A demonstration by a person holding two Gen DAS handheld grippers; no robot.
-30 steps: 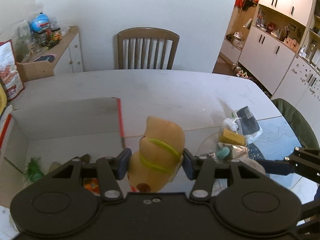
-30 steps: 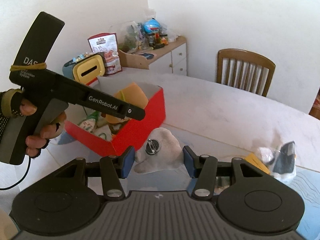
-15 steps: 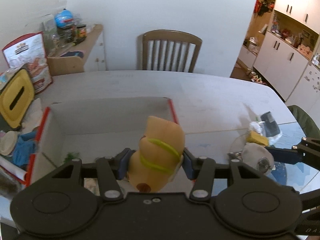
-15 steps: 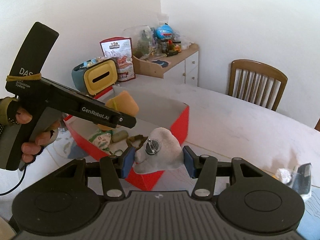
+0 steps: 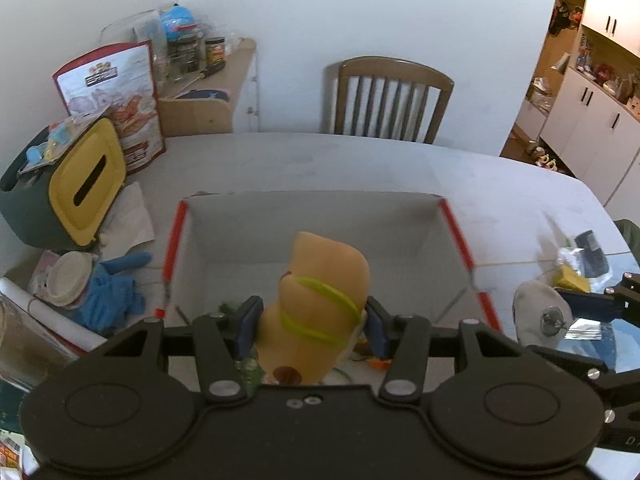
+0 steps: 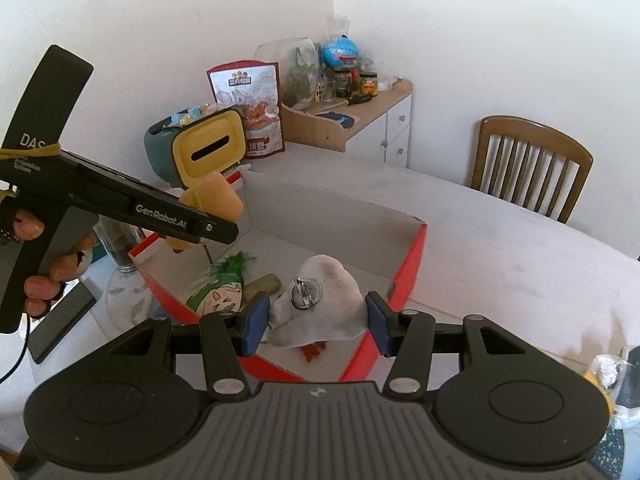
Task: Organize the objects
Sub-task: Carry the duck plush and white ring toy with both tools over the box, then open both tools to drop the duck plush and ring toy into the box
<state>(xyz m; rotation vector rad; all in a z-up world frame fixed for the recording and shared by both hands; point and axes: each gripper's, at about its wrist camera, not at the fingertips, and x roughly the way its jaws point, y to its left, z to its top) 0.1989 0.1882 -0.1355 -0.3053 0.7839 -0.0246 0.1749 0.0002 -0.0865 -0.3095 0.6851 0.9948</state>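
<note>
A red box (image 5: 456, 232) with a pale inside stands open on the table. My left gripper (image 5: 311, 326) is shut on a tan plush toy (image 5: 320, 300) ringed by a yellow-green band, held over the box's near half. In the right wrist view that toy (image 6: 214, 200) hangs above the box's left wall (image 6: 160, 292). My right gripper (image 6: 314, 322) is shut on a grey plush toy (image 6: 324, 304) with a metal pin badge, over the box's near corner. A green-leafed cloth toy (image 6: 220, 292) and other small items lie inside.
A green-and-yellow tissue holder (image 5: 68, 188), a snack bag (image 5: 116, 96), blue gloves (image 5: 112, 292) and a lidded cup (image 5: 68, 280) crowd the table left of the box. Wrapped items (image 5: 580, 264) lie at the right. A wooden chair (image 5: 388, 100) stands behind. A glass (image 6: 120, 248) is beside the box.
Both grippers have carried their toys leftward to the box: the tan toy is now over its middle, and the grey toy has come over its near corner.
</note>
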